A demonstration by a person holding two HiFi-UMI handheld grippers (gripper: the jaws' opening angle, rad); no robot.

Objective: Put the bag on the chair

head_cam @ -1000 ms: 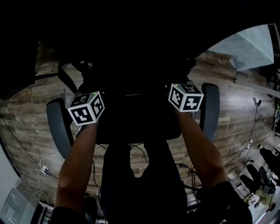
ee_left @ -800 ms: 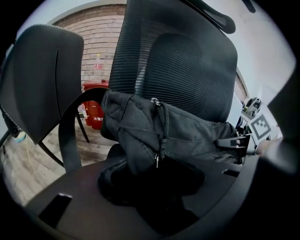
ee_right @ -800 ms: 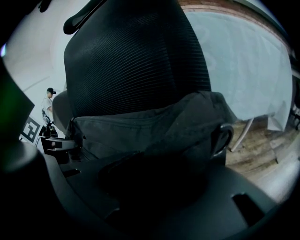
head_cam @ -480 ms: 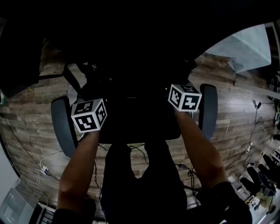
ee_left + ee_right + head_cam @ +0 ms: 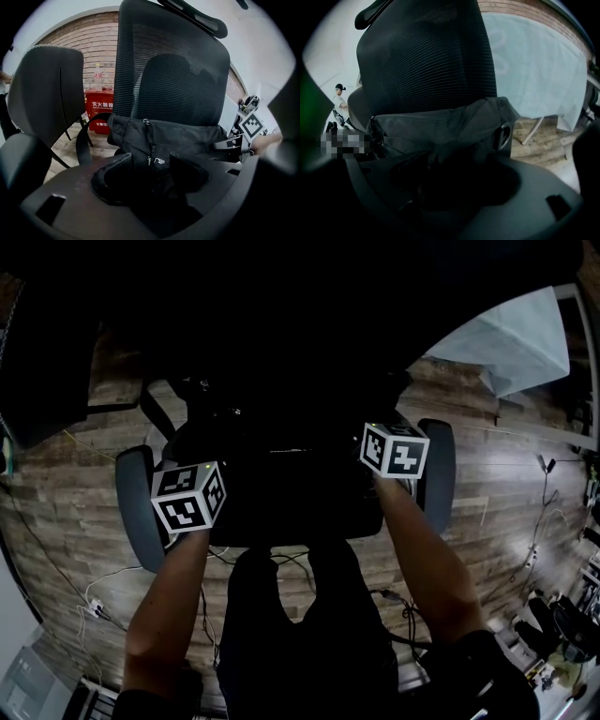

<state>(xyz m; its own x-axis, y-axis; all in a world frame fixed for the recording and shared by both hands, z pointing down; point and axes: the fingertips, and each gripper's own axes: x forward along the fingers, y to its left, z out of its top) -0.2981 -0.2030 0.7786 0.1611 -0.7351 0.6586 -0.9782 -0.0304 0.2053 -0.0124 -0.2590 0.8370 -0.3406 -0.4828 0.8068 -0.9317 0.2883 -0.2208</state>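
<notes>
One black woven-fabric bag (image 5: 168, 136), soft and creased, with a metal zip pull (image 5: 151, 161), lies on the seat of one black office chair (image 5: 173, 65), against its ribbed mesh backrest. The chair carries two curved grey armrests (image 5: 136, 512), one per side. The left gripper (image 5: 152, 161) and the right gripper (image 5: 454, 176), both matt black plastic, have just been opening. Each stands with jaws wide apart, bag fabric in the gap, no pad pressing on it. The wood-plank floor (image 5: 56, 502) is brown and streaked.
</notes>
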